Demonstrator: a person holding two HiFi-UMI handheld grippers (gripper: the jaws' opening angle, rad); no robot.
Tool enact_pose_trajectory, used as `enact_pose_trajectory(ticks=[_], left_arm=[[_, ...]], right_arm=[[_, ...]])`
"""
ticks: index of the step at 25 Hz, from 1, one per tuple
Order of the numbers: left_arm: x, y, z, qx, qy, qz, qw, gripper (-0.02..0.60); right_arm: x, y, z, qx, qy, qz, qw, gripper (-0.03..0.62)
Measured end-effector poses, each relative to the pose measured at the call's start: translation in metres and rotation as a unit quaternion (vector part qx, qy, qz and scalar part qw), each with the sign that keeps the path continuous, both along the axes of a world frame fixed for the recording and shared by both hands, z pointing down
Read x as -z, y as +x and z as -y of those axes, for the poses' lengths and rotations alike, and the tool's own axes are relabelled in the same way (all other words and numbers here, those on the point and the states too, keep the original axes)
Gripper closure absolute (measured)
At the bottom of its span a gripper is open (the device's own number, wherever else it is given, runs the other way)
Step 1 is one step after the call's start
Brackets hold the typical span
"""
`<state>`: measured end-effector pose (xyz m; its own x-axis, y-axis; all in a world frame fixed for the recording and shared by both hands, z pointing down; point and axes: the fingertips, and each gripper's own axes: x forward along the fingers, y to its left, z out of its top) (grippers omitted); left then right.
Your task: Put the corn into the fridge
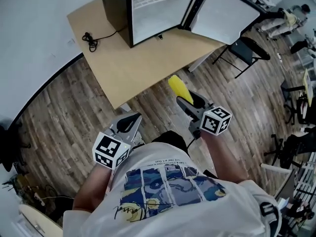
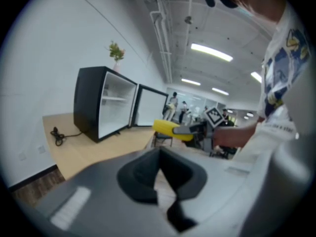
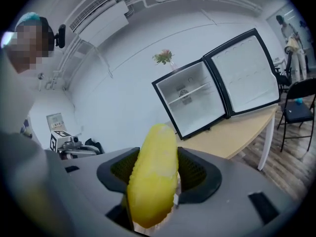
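Note:
A yellow corn cob point(image 1: 178, 88) point(image 3: 154, 174) is clamped between the jaws of my right gripper point(image 1: 189, 102) point(image 3: 155, 174), sticking out ahead of them over the floor near the table's front edge. The same corn point(image 2: 168, 129) shows from the left gripper view. A black mini fridge point(image 1: 148, 9) point(image 2: 103, 101) point(image 3: 197, 100) stands on the wooden table point(image 1: 143, 58) with its door point(image 1: 224, 16) swung wide open and its white shelves bare. My left gripper point(image 1: 127, 124) point(image 2: 159, 174) hangs lower left over the floor, jaws together with nothing in them.
A black cable point(image 1: 90, 40) lies coiled on the table left of the fridge. A black folding chair point(image 1: 247, 48) stands right of the table. More chairs and desks fill the right side point(image 1: 296, 98). A small plant point(image 3: 164, 57) sits on the fridge's top.

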<state>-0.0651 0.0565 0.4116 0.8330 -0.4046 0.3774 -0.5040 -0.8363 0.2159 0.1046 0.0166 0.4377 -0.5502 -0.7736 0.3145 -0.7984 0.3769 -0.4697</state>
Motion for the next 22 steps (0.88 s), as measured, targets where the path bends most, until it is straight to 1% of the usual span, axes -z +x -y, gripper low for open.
enact_pose_trajectory(ticks=[4,7,9,14,19,22], left_arm=[[-0.002,-0.014,0.027,-0.004,-0.004,0.002,1.0,0.572],[0.001,-0.015,0.045,0.005,-0.004,-0.007,1.0,0.572],[0.0,-0.015,0.059,0.015,-0.004,-0.006,0.9999,0.572],[-0.002,-0.01,0.104,0.059,-0.006,-0.001,0.9982,0.572],[0.007,0.006,0.156,0.1,0.006,0.01,0.9949,0.572],[0.007,0.015,0.182,0.118,0.004,0.017,0.9929,0.572]], right_arm=[[0.0,0.009,0.033,-0.023,0.007,-0.027,0.999,0.355],[-0.002,0.024,0.063,-0.032,0.011,-0.05,0.998,0.355],[-0.005,0.035,0.088,-0.032,0.016,-0.066,0.997,0.355],[-0.014,0.063,0.155,-0.02,0.021,-0.093,0.995,0.355],[-0.027,0.086,0.233,0.003,0.022,-0.112,0.993,0.355],[-0.039,0.096,0.277,0.017,0.022,-0.128,0.991,0.355]])
